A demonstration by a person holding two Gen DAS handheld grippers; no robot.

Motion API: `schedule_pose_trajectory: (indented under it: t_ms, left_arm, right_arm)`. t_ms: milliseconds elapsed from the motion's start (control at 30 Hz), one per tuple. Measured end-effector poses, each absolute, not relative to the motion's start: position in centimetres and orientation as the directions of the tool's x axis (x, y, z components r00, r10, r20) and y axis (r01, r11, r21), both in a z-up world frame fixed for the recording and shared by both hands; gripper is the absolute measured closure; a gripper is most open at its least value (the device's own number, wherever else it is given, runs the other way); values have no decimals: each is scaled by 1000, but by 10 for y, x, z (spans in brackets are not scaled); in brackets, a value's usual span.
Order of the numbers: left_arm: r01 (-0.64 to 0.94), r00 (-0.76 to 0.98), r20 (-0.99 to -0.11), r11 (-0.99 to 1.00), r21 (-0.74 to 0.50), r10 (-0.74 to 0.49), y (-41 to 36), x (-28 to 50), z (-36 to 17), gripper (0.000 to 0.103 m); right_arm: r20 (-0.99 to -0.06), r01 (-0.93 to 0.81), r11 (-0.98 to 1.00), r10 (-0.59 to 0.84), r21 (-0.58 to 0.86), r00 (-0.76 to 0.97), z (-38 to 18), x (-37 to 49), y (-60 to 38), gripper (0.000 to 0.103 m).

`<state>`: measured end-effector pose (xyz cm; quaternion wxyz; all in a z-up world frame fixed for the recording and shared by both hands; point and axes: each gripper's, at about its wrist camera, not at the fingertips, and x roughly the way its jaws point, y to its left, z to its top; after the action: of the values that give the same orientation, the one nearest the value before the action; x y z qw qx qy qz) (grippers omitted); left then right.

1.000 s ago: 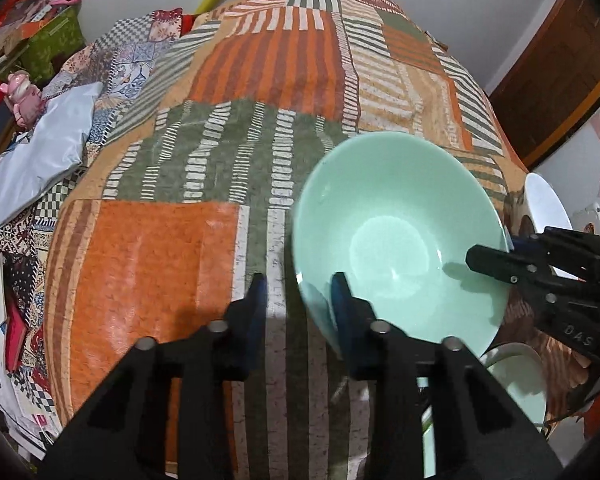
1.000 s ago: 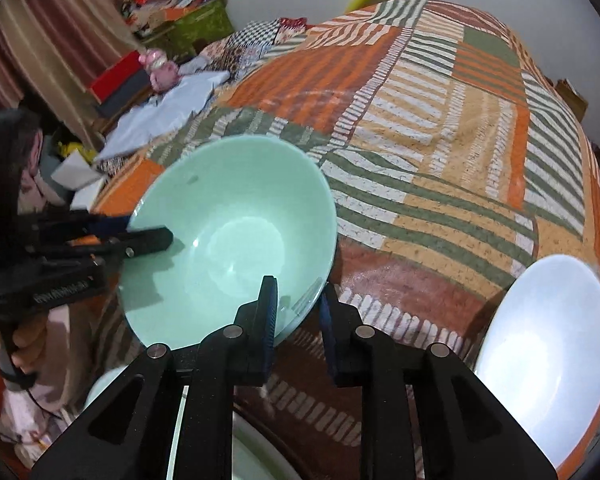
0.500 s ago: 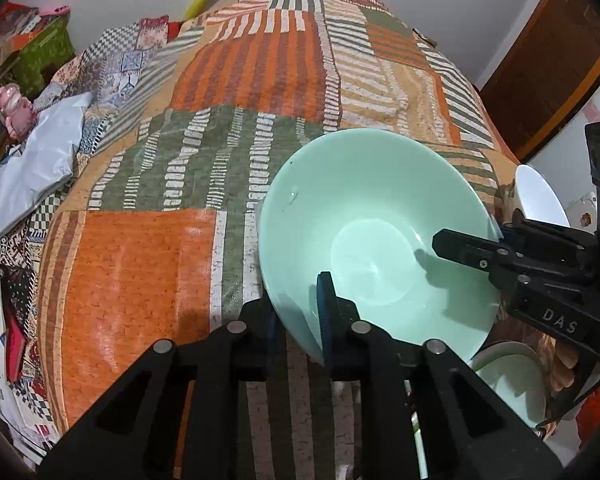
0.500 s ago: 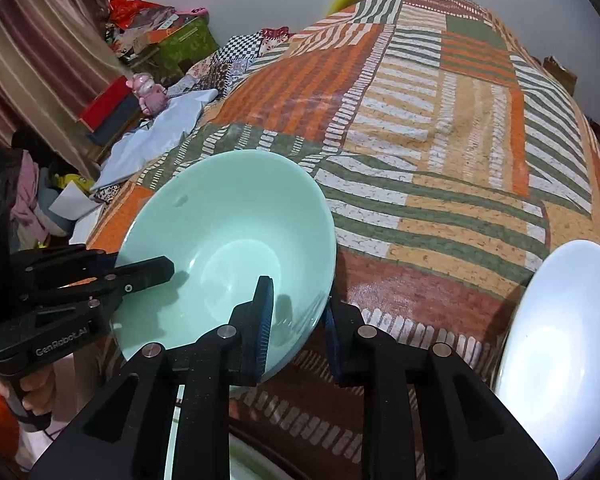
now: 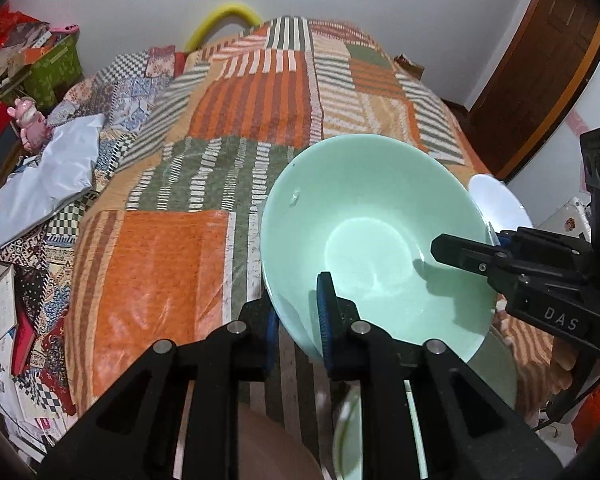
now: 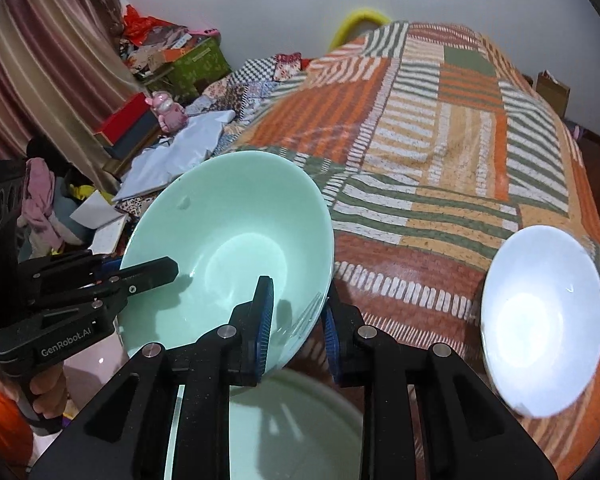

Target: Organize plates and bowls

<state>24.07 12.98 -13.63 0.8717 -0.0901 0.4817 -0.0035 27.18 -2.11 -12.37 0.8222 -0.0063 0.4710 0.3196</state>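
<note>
Green bowl [image 5: 372,236] lifted off bed, tilted, mouth facing cameras.

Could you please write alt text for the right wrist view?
Two black claws, the right claw and left claw, grip opposite rims of a mint green bowl above a patchwork bedspread. A white bowl sits at right.

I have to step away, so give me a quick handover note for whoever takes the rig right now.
Left hand-held gripper: shut on the near rim of the large mint-green ceramic bowl.
Right hand-held gripper: shut on the same bowl's opposite rim.
The bowl hangs tilted over a second pale green dish below. A white round bowl sits on the patchwork bedspread, to the right.
Done: green bowl gripped and raised.
Left: set it down, stack the rest.
</note>
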Motion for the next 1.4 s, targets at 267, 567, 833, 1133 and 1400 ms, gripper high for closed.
schedule_pose_trajectory:
  t_ms: [267, 567, 833, 1133, 1400]
  left_arm:
    - [-90, 581, -810, 983, -161, -80, 133, 201, -107, 86]
    - [-124, 601, -797, 978, -171, -63, 150, 156, -97, 86]
    - [-171, 598, -801, 971, -167, -33, 167, 126, -100, 86]
    - [-227, 588, -809, 959, -168, -2, 187, 96, -107, 86]
    - [-268, 570, -821, 948, -171, 13, 201, 79, -121, 86]
  right_arm:
    - [-756, -549, 784, 539, 290, 371, -103, 240, -15, 82]
    - [-746, -582, 764, 553, 278, 370, -93, 214, 1, 82]
    - [-738, -610, 736, 580, 294, 344, -97, 196, 22, 82]
    - [-740, -638, 708, 596, 302, 311, -107, 178, 46, 82]
    - [-755, -650, 688, 601, 321, 263, -122, 169, 64, 82]
